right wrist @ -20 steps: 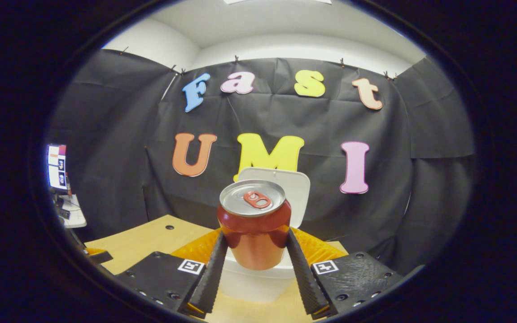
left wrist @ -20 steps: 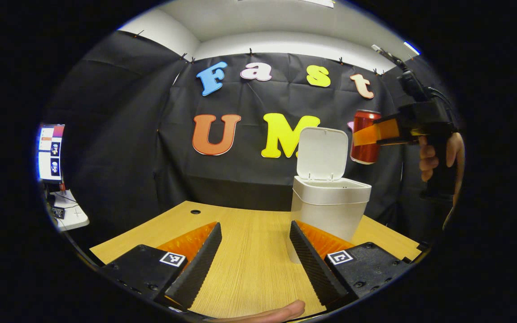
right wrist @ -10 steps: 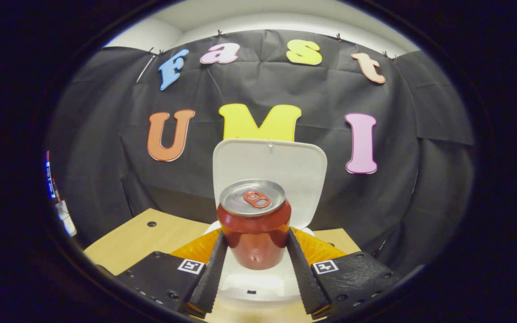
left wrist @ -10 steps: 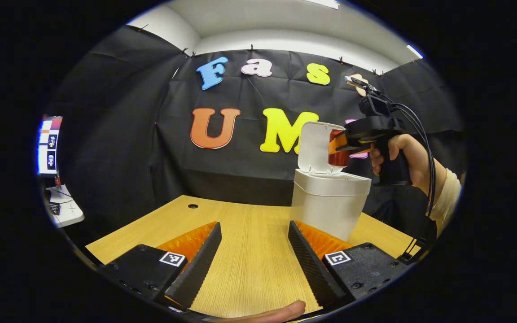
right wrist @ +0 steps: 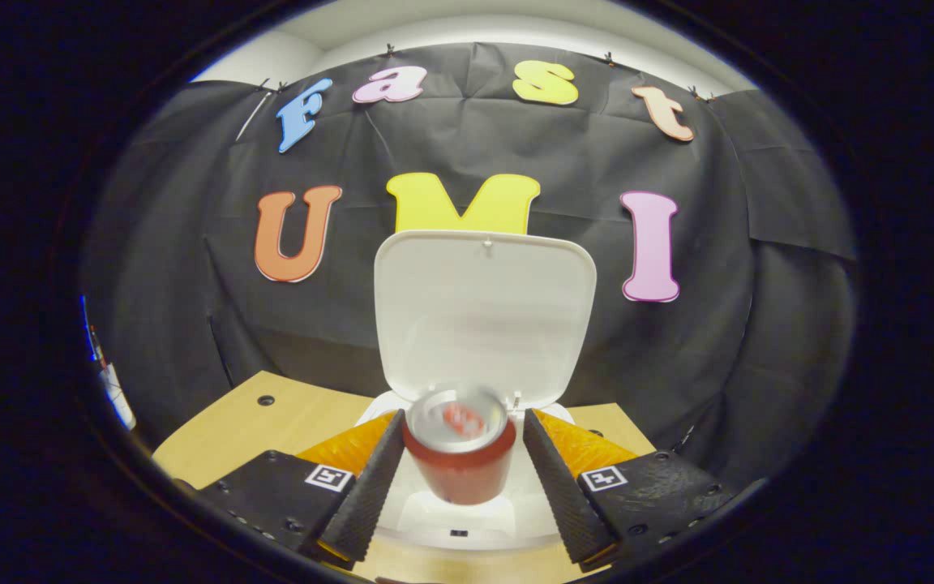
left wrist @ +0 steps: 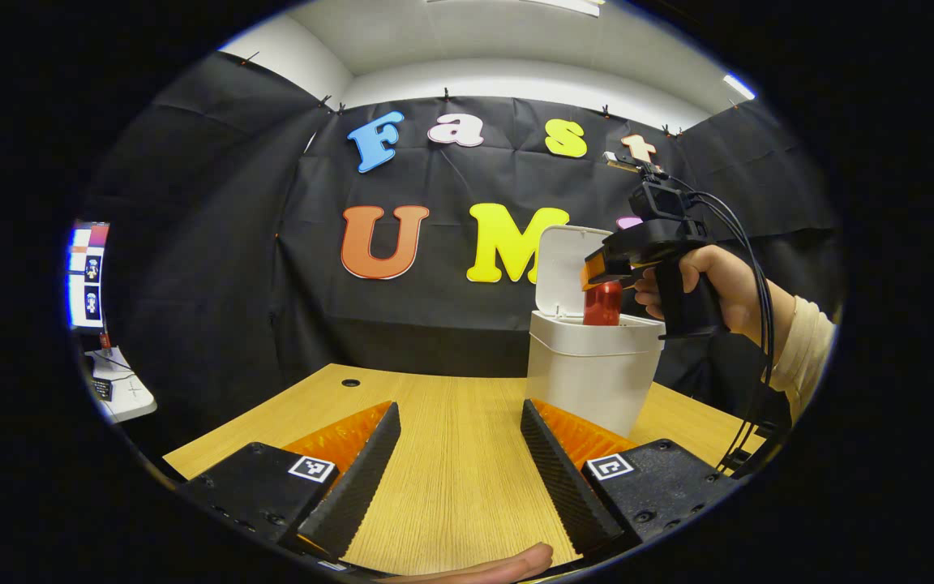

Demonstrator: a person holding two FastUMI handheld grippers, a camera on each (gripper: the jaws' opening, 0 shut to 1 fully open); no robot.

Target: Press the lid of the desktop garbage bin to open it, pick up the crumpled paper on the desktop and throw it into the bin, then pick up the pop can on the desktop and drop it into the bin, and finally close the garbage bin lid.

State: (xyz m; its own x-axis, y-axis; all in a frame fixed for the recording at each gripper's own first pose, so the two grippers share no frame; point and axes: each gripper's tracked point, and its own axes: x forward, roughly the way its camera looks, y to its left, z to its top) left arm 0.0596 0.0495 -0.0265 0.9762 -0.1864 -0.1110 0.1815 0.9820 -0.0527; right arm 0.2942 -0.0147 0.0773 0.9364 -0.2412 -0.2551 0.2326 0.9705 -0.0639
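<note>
Right gripper (right wrist: 459, 466) spread over the bin (left wrist: 593, 377), fingers clear of the can (right wrist: 459, 458), blurred, upright, half below the rim at 6 o'clock. Lid (right wrist: 485, 316) upright at 12. No readable writing on can. Left gripper (left wrist: 455, 454) open above bare desk (left wrist: 451, 487), bin at 1 o'clock, well apart.

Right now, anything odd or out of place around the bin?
Only the pop can: it is blurred between the right gripper's parted fingers, partway into the open bin, apparently falling. The lid stands upright; nothing looks spilled or damaged.
</note>
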